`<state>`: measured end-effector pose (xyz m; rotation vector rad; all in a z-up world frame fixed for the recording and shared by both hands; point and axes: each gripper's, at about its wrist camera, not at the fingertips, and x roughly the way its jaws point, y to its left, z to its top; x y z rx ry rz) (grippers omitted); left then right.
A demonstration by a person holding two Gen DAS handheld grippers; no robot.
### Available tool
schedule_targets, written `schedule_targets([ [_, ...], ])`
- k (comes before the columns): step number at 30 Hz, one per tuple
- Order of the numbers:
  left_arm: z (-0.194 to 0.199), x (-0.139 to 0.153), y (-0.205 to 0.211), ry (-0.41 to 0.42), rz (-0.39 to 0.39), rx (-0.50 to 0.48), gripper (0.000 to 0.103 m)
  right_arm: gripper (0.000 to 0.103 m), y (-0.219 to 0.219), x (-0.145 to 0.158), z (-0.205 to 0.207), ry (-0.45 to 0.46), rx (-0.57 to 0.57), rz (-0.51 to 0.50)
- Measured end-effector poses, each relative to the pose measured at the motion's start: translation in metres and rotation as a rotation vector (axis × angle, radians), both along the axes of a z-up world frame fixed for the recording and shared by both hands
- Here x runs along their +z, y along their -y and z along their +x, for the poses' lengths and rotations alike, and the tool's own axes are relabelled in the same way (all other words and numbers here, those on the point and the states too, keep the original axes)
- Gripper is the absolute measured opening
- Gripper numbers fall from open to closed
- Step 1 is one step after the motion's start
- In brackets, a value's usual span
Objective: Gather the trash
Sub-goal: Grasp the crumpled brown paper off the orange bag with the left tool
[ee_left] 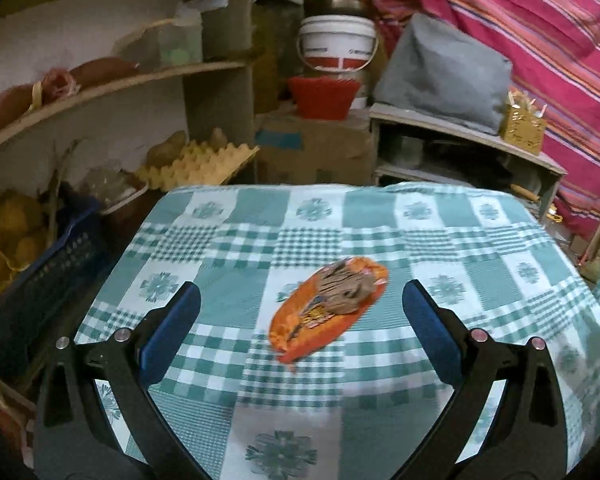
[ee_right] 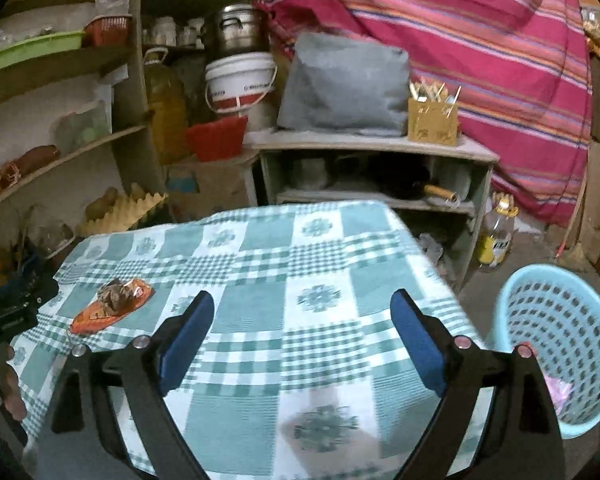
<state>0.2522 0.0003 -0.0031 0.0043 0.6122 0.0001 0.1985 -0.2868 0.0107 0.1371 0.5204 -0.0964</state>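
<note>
An orange snack wrapper (ee_left: 328, 312) with a crumpled brown wrapper (ee_left: 346, 290) on top lies on the green checked tablecloth (ee_left: 260, 380). My left gripper (ee_left: 302, 300) is open, its fingers either side of the wrappers and just short of them. In the right wrist view the wrappers (ee_right: 112, 306) lie at the table's left. My right gripper (ee_right: 302, 312) is open and empty over the cloth (ee_right: 320, 256), well right of them. A light blue perforated basket (ee_right: 560, 344) stands on the floor to the right, with a pink scrap inside.
Curved shelves (ee_right: 60, 160) with egg trays (ee_left: 196, 164) and a dark blue crate (ee_left: 40, 280) stand left of the table. A low cabinet (ee_right: 372, 168) with a grey cushion, a white bucket (ee_left: 336, 40) and a striped red cloth (ee_right: 480, 40) are behind. A bottle (ee_right: 496, 236) stands on the floor.
</note>
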Motion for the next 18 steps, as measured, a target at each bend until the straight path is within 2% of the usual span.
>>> schedule_targets([
  [4,0.015,-0.016,-0.002,-0.046,0.003,0.004,0.098,0.088,-0.009,-0.011,0.013,-0.036,0.008,-0.045],
  [7,0.027,-0.027,0.0,-0.085,-0.031,-0.013,0.098,0.088,-0.013,-0.015,0.019,-0.053,0.016,-0.087],
  [15,0.068,-0.05,0.015,-0.158,-0.071,-0.01,0.097,0.088,-0.001,-0.023,0.033,-0.102,0.005,-0.062],
  [17,0.078,-0.057,0.02,-0.184,-0.067,-0.005,0.094,0.088,0.003,-0.023,0.036,-0.108,-0.001,-0.057],
  [18,0.081,-0.059,0.021,-0.198,-0.066,-0.011,0.089,0.088,0.004,-0.023,0.037,-0.108,-0.003,-0.055],
])
